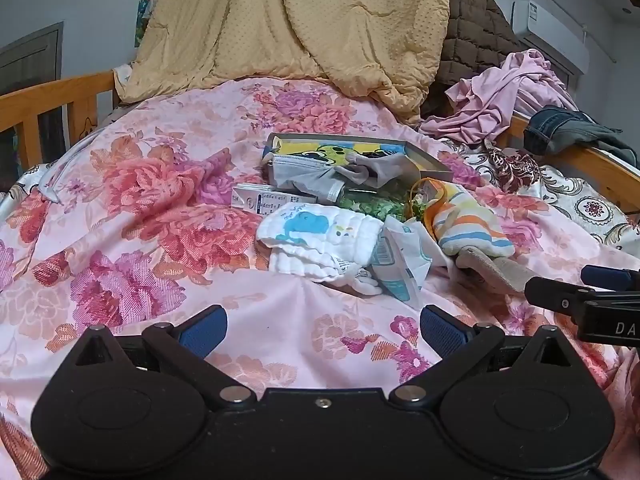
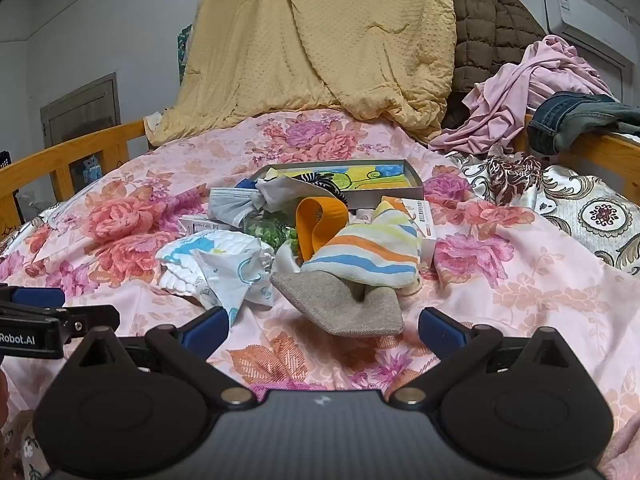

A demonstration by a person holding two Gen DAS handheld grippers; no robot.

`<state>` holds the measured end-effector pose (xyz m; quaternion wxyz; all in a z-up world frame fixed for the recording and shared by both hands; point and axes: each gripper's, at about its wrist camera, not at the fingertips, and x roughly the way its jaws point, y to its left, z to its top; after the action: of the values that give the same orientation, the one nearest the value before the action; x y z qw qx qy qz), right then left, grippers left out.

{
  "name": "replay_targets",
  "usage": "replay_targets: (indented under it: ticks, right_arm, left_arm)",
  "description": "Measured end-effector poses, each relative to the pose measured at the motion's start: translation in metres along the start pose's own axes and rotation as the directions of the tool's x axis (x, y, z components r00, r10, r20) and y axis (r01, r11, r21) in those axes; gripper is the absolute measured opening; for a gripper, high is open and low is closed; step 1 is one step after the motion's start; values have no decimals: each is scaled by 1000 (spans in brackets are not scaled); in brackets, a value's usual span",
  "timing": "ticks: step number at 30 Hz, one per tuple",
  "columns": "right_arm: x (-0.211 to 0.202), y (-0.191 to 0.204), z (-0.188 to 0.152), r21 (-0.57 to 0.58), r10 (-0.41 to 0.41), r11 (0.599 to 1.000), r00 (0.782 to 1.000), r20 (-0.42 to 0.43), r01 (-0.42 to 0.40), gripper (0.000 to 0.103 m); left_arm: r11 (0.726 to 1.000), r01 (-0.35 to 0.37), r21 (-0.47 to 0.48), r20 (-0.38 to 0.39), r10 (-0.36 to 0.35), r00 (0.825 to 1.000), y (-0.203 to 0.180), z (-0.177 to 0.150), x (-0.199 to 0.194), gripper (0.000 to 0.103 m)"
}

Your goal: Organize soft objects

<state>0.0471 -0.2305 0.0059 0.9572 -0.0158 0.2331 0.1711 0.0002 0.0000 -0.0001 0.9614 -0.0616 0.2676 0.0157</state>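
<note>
A pile of soft things sits mid-bed [image 2: 520,280], toward the head. The shallow box [image 2: 376,184] lies at its back. Before the box, the folded cloth [image 2: 208,256] lies left, the striped cloth [image 2: 372,252] right, with the sock [image 2: 344,304] nearest the foot. The quilt [image 2: 320,48] stands at the head edge; clothes [image 2: 532,80] heap in the head-right corner.

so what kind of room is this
Most likely a bedroom: the pile of soft things lies on a bed with a floral bedspread and a wooden bed rail, a yellow quilt is heaped at the far end, and an air conditioner hangs on the wall.
</note>
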Motion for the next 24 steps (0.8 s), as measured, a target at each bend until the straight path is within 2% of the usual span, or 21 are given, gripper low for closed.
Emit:
replay_targets:
  ticks: [8,24]
  right_arm:
    - [0,1,0,1,0,1000,1000,-1,0,103]
    - [2,-5,0,36,4,999,1000,4,-4,103]
  left_arm:
    - [1000,-15,-9,-9,15,1000,7,-4,2,102]
    - [999,-3,-34,-20,2,1000,8,-4,2,102]
